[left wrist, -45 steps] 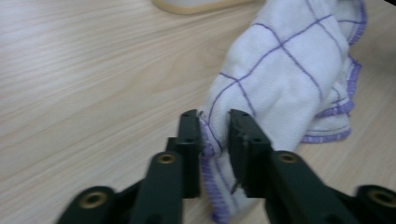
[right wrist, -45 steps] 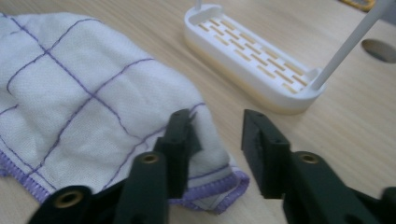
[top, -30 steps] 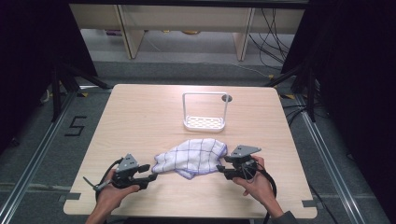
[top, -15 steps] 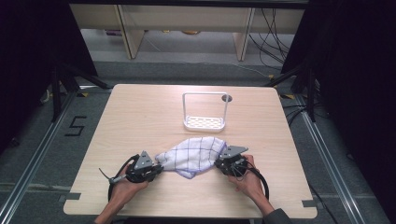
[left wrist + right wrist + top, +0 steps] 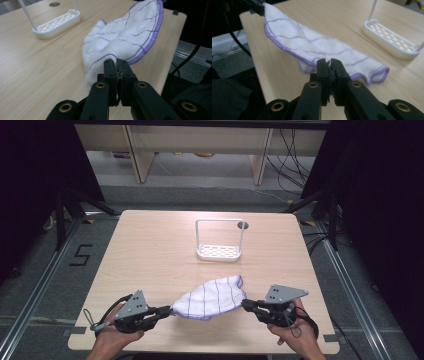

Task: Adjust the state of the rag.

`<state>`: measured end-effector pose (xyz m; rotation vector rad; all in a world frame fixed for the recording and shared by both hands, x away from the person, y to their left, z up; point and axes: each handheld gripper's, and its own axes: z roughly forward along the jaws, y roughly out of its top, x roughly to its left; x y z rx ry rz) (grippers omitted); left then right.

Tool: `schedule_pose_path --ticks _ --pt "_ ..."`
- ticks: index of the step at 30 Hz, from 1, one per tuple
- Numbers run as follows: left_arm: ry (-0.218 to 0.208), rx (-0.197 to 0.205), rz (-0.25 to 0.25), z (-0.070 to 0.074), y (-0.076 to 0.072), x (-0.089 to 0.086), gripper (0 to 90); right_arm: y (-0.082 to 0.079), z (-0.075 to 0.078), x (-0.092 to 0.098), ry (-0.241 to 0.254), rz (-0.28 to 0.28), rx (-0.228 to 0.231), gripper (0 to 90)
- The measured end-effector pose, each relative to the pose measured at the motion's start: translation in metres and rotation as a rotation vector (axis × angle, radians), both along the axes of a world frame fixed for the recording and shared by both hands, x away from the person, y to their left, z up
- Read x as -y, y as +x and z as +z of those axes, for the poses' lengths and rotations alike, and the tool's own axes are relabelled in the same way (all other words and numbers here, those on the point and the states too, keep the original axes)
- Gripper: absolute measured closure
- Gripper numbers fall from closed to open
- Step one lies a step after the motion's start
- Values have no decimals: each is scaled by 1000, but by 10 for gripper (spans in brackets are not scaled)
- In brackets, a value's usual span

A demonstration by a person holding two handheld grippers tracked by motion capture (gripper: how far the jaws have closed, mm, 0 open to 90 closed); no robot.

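Since a second ago: both my grippers have closed their jaws onto the cloth (image 5: 210,299) and lifted it; it lay crumpled on the table (image 5: 150,250) between them, and now it hangs stretched.
Left gripper (image 5: 167,310): clamped tight on the cloth's left end, the fabric bunched between my pads, as the left gripper view shows (image 5: 116,65).
Right gripper (image 5: 246,305): pinched on the right end, at the purple hem (image 5: 328,65).
Cloth now: near the table's front edge, mostly off the wood, sagging a little in the middle.
Long axis: runs left to right, from one gripper straight to the other, each equally near its own end.
Rack (image 5: 220,241): white, upright, standing farther back across the table, well apart from the cloth.
Next, I judge: spreading or carrying depends on keeping that axis taut.
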<state>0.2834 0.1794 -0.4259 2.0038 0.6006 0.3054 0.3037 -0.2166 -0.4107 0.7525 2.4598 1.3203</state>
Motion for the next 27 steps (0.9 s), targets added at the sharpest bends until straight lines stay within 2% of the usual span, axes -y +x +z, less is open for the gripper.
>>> schedule_pose_path --ticks 3,4,6,7,9,10,12,14,15,16,18,19,20,21,22,23,24,25,26,27 --pt "-23 22 -25 21 -10 -2 864 -14 28 2 20 35 34 864" --pt "-24 28 -28 26 -12 -3 863 -16 36 4 30 43 40 864" --pt "-55 25 -42 36 -11 -3 862 -19 48 4 52 44 39 864" --pt "-65 23 -46 40 -9 -2 861 -17 54 5 47 60 45 864" --pt "-52 16 -40 43 0 1 859 -11 61 5 37 43 33 864" --pt "-39 4 -34 41 9 4 858 -3 63 5 23 39 48 864" --pt "-22 -42 -4 29 33 9 856 18 60 2 1 19 12 864" --pt "-11 -79 26 16 52 11 853 41 49 -1 -26 -14 -32 864" --pt "-18 -102 49 4 65 13 853 51 43 -3 -37 -35 -47 864" --pt "-2 -139 74 -10 82 16 852 66 33 -4 -63 -46 -48 863" --pt "21 -201 110 -35 107 22 847 96 8 -6 -109 -96 -109 863" --pt "45 -202 113 -41 115 23 841 111 -8 -10 -126 -134 -139 862" --pt "43 -214 131 -47 122 25 837 121 -16 -9 -155 -143 -150 862" --pt "54 -230 147 -54 133 26 831 129 -25 -11 -156 -153 -161 861" --pt "37 -252 159 -60 139 29 818 141 -37 -13 -177 -177 -197 856" --pt "40 -264 164 -63 143 30 797 150 -45 -15 -197 -181 -205 849" --pt "67 -259 182 -66 148 31 768 155 -50 -17 -187 -195 -210 838" --pt "95 -257 200 -68 152 30 685 162 -55 -18 -200 -202 -224 800" --pt "97 -254 213 -70 155 30 632 168 -60 -20 -214 -216 -227 731" --pt "91 -238 235 -70 157 28 584 174 -66 -22 -210 -238 -205 653"
